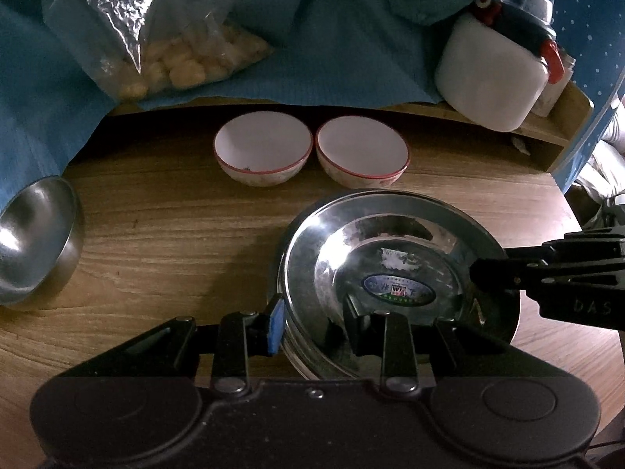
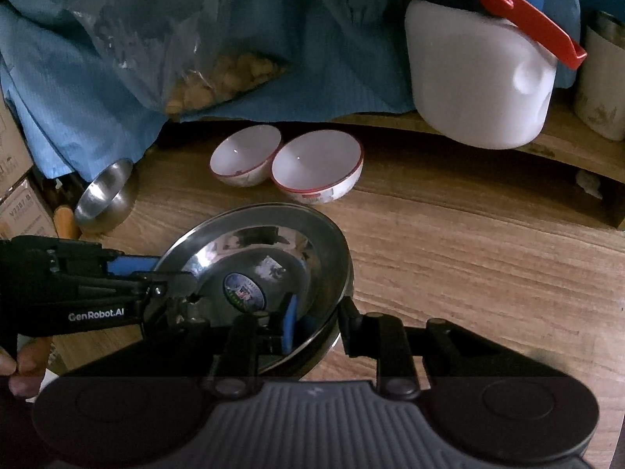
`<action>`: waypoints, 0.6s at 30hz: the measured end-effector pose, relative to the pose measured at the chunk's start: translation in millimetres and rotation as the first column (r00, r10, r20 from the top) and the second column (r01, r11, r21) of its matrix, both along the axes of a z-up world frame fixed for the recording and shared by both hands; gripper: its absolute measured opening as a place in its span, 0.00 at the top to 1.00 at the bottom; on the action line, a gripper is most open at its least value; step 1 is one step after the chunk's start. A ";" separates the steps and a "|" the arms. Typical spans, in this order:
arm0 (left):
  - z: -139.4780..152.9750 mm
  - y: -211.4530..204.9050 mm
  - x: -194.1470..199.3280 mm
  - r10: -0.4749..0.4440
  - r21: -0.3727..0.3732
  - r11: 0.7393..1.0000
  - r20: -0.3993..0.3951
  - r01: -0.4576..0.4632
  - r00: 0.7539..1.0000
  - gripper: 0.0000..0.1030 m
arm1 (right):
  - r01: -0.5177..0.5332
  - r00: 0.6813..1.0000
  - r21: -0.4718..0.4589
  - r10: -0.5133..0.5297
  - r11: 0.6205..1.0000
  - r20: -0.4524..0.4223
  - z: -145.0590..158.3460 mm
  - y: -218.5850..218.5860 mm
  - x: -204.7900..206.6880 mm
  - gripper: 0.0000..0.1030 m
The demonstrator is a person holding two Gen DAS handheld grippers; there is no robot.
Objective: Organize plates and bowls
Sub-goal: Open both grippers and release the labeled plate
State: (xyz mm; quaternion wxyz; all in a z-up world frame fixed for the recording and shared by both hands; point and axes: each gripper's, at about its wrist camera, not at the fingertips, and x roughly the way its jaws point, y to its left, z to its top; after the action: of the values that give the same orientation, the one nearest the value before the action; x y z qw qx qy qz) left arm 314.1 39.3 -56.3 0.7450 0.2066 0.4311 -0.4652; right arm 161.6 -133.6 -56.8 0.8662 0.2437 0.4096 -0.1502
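Note:
A steel plate (image 1: 312,242) (image 2: 273,226) with a sticker in its middle rests on other plates on the wooden table. My left gripper (image 1: 314,326) (image 2: 172,271) is shut on its near-left rim, blue pad outside and the other finger inside. My right gripper (image 2: 318,324) (image 1: 496,265) straddles the opposite rim. Its blue pad stands a little off the inner wall, so it is open. Two white bowls with red rims (image 1: 263,148) (image 1: 361,152) sit side by side behind the plate. A steel bowl (image 1: 35,238) (image 2: 103,195) stands at the far left.
A white jug (image 1: 492,78) with a red handle stands on a low wooden shelf (image 2: 566,144) at the back right. A clear bag of food (image 1: 187,58) lies on blue cloth behind the bowls. Cardboard boxes (image 2: 15,203) stand at the left. A person's hand (image 2: 23,367) holds the left gripper.

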 end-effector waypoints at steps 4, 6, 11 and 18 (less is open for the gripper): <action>0.5 0.9 -0.3 0.006 -0.004 1.000 0.001 -0.006 1.000 0.65 | -0.005 1.000 0.001 0.005 1.000 -0.010 -1.8 2.1 0.9 0.73; 1.3 1.7 -0.8 0.001 -0.015 1.000 0.000 -0.001 1.000 0.65 | -0.003 1.000 -0.001 0.003 1.000 -0.012 -1.9 3.6 1.2 0.68; 1.2 3.5 -0.1 -0.009 -0.017 1.000 -0.001 0.009 1.000 0.61 | 0.010 1.000 -0.002 -0.010 1.000 -0.017 -2.5 4.6 0.0 0.67; 7.4 9.6 3.8 0.004 -0.036 0.999 0.008 -0.004 1.000 0.41 | 0.013 1.000 0.003 -0.013 1.000 -0.028 -5.3 8.3 2.6 0.50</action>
State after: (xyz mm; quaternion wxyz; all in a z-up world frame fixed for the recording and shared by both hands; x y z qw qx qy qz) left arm 318.0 48.9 -48.9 0.7513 0.1942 0.4200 -0.4706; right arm 164.1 -125.3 -62.2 0.8590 0.2455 0.4203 -0.1584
